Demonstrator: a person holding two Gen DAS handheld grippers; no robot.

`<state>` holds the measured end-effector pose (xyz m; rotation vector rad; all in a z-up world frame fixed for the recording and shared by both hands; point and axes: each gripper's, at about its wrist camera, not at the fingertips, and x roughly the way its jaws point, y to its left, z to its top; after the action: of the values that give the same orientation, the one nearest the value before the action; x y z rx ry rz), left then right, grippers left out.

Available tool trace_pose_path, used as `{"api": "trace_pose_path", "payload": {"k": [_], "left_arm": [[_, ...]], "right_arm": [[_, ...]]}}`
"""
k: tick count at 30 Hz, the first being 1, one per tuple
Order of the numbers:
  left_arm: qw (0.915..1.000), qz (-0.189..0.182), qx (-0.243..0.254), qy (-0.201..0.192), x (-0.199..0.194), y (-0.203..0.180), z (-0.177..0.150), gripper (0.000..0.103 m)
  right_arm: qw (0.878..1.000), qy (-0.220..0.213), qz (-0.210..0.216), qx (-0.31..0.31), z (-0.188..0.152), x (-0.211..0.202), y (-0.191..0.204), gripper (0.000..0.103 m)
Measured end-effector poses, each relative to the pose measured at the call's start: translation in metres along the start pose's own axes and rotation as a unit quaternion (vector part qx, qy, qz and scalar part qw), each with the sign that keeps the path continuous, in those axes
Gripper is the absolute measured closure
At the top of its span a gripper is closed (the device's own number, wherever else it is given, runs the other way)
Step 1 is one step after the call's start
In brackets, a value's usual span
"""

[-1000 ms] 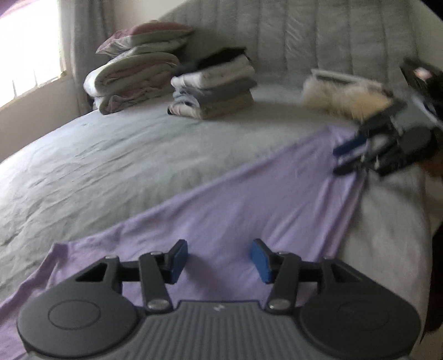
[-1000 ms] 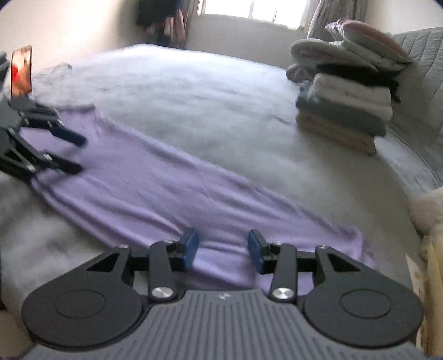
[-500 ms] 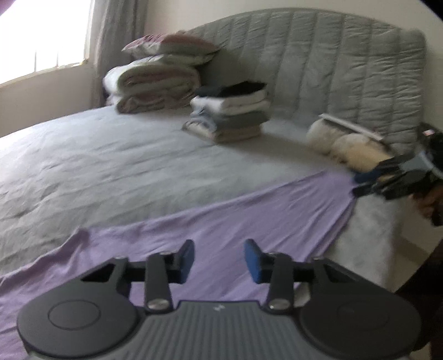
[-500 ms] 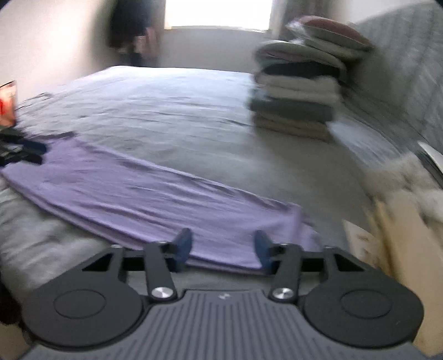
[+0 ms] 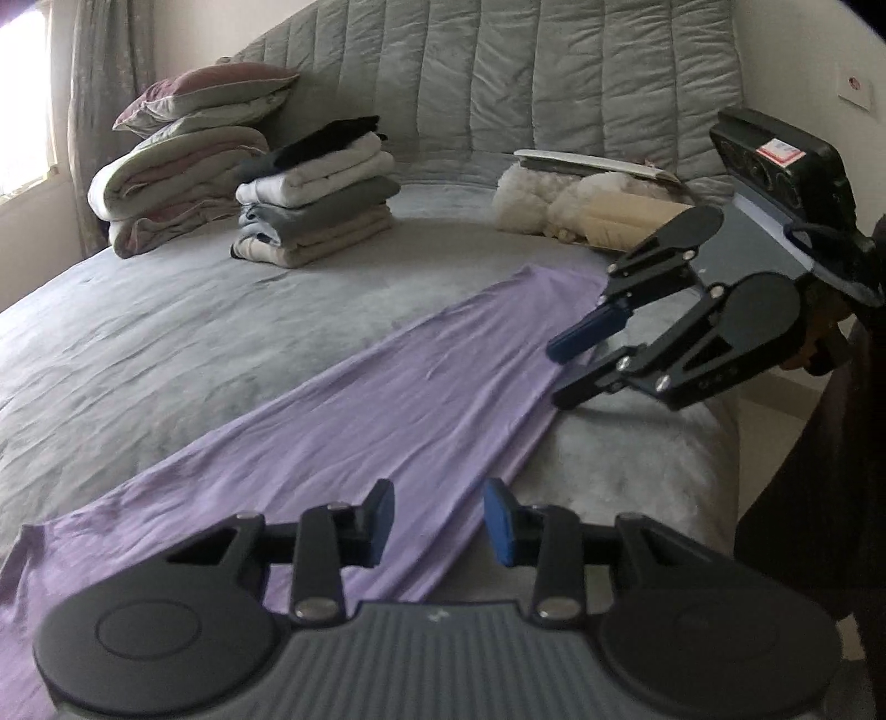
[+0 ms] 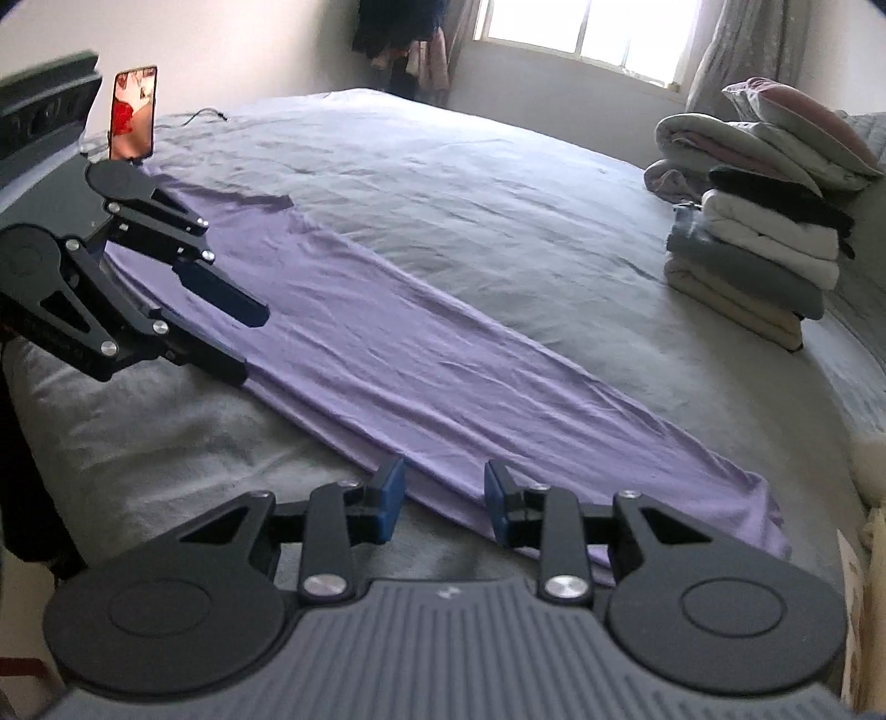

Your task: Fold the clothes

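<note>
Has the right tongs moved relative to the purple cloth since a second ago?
Yes. In the left wrist view the right tongs now hang open over the purple cloth, farther in from its end near the fluffy cushion.

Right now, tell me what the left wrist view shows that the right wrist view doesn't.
Only the left wrist view shows the quilted headboard and the fluffy white item beside it. Only the right wrist view shows the window, the lit phone and dark hanging clothes. Both show the purple garment laid flat on the grey bed, the folded stack, and both open hand-held grippers.
</note>
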<state>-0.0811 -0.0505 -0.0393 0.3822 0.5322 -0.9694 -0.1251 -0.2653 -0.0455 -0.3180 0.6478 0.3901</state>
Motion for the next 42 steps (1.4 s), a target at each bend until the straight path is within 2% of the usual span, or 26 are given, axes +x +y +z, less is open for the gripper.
{"api": "trace_pose_path", "payload": {"k": [2,3,4,6,7,12,16,18,21,26,30,31,32,33,34,35,37,40,42], "left_arm": [[1.0000,-0.001,0.003,0.003,0.004,-0.002,0.002,0.067],[1.0000,-0.002,0.003,0.003,0.007,-0.003,0.003,0.067],[1.0000,-0.003,0.003,0.004,0.009,-0.004,0.004,0.067],[1.0000,-0.005,0.005,0.005,0.013,-0.006,0.006,0.067],[0.9999,-0.005,0.007,0.006,0.016,-0.008,0.007,0.067],[0.9998,-0.004,0.020,0.002,0.020,-0.015,0.012,0.070],[0.9995,0.008,0.032,-0.002,0.024,-0.019,0.016,0.095],[0.9989,0.009,0.046,-0.004,0.025,-0.023,0.016,0.102],[0.9984,0.002,0.055,-0.010,0.023,-0.027,0.018,0.103],[0.9981,-0.025,0.055,0.010,0.024,-0.029,0.013,0.103],[0.9980,-0.033,0.049,0.021,0.027,-0.029,0.010,0.099],[0.9980,-0.036,0.048,0.022,0.026,-0.029,0.009,0.092],[0.9978,-0.045,0.045,0.020,0.024,-0.028,0.010,0.087],[0.9975,-0.054,0.042,0.018,0.022,-0.027,0.011,0.076],[0.9974,-0.062,0.035,0.011,0.019,-0.025,0.012,0.071],[0.9972,-0.069,0.028,0.004,0.017,-0.024,0.013,0.070],[0.9979,-0.064,0.010,-0.004,0.018,-0.021,0.013,0.064],[0.9981,-0.057,-0.019,-0.015,0.021,-0.016,0.013,0.062],[0.9979,-0.061,-0.020,0.003,0.027,-0.015,0.011,0.062]], "right_arm": [[1.000,0.001,-0.004,-0.011,0.001,0.004,0.004,0.072],[1.000,0.000,-0.006,-0.016,0.001,0.005,0.007,0.078],[1.000,0.000,-0.006,-0.022,0.002,0.007,0.009,0.089],[1.000,-0.002,-0.007,-0.028,0.003,0.006,0.010,0.101],[1.000,-0.003,-0.007,-0.030,0.004,0.005,0.010,0.103],[1.000,-0.020,-0.004,-0.019,0.004,-0.005,0.006,0.103],[1.000,-0.024,0.001,-0.014,0.004,-0.009,0.003,0.103],[1.000,-0.023,0.003,-0.014,0.004,-0.010,0.003,0.103],[1.000,-0.022,0.007,-0.012,0.004,-0.012,0.001,0.103],[1.000,-0.005,0.023,-0.006,0.000,-0.009,0.001,0.103],[0.999,0.025,0.026,-0.006,-0.005,-0.001,0.003,0.103],[0.999,0.025,0.028,-0.005,-0.005,-0.002,0.003,0.095],[0.999,0.020,0.031,0.002,-0.003,-0.005,0.000,0.091],[0.999,0.015,0.035,0.010,-0.002,-0.009,-0.003,0.091],[0.999,0.004,0.034,0.020,-0.001,-0.013,-0.007,0.090],[0.999,-0.008,0.033,0.030,0.000,-0.017,-0.011,0.090],[0.998,-0.027,0.014,0.064,0.000,-0.021,-0.022,0.089],[0.993,-0.028,-0.031,0.108,-0.005,-0.016,-0.039,0.089],[0.990,-0.022,-0.063,0.128,-0.009,-0.011,-0.052,0.089]]}}
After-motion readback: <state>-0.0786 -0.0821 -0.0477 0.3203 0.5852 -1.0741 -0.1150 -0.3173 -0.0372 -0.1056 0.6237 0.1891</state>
